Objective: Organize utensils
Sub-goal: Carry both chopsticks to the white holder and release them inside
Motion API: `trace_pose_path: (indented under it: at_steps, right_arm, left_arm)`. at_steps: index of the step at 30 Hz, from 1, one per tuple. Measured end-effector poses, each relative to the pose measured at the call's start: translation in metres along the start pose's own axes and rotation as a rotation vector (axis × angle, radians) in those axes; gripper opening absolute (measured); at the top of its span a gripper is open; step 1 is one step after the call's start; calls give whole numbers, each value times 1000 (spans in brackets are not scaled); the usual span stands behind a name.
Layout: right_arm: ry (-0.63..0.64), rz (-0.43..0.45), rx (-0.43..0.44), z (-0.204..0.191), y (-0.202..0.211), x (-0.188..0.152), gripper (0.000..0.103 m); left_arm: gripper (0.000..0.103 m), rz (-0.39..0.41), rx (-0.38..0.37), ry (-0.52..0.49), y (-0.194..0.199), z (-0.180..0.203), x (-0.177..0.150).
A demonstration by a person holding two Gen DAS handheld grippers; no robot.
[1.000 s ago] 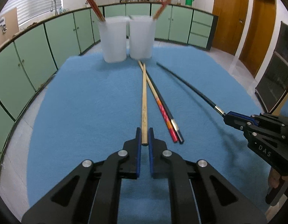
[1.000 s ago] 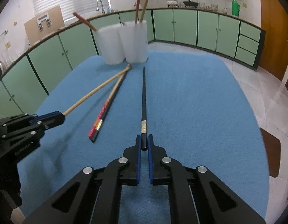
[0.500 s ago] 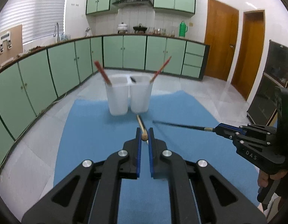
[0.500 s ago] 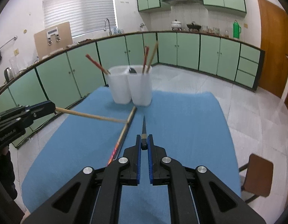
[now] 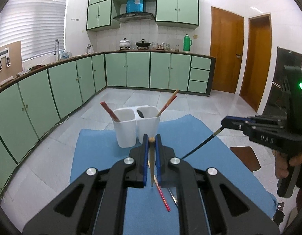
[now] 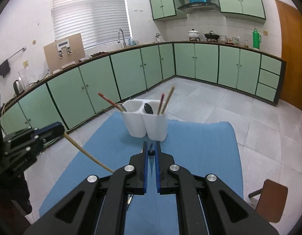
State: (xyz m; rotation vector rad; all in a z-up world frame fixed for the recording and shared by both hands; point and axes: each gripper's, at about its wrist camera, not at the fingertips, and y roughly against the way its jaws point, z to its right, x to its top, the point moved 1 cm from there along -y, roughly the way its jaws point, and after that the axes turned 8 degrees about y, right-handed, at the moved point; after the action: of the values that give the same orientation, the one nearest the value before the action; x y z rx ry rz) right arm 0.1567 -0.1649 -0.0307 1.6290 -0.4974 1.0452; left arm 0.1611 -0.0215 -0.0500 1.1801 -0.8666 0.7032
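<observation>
My left gripper is shut on the top end of a wooden chopstick, which hangs tip-down above the blue cloth. At the right of that view, my right gripper grips a black chopstick that slants down to the left. In the right wrist view the right gripper is shut on the black chopstick's end, and the left gripper holds the wooden chopstick. A white two-compartment holder stands ahead with chopsticks and a dark spoon inside.
A red chopstick and a dark one lie on the cloth under the left gripper. A brown stool stands off the table's right side. A person's hand holds the right gripper's handle. Green cabinets line the far walls.
Both grippers have risen, lifting the wooden and black chopsticks off the cloth. The chopsticks now hang in the air and the holder sits lower in both views.
</observation>
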Motion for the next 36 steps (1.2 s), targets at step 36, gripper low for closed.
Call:
trace_pose_path:
  at_steps: [36]
  right_arm:
    - [109,252,-42,12,-18,194,6]
  left_arm:
    - [6,244,26,-58,-36,1,146]
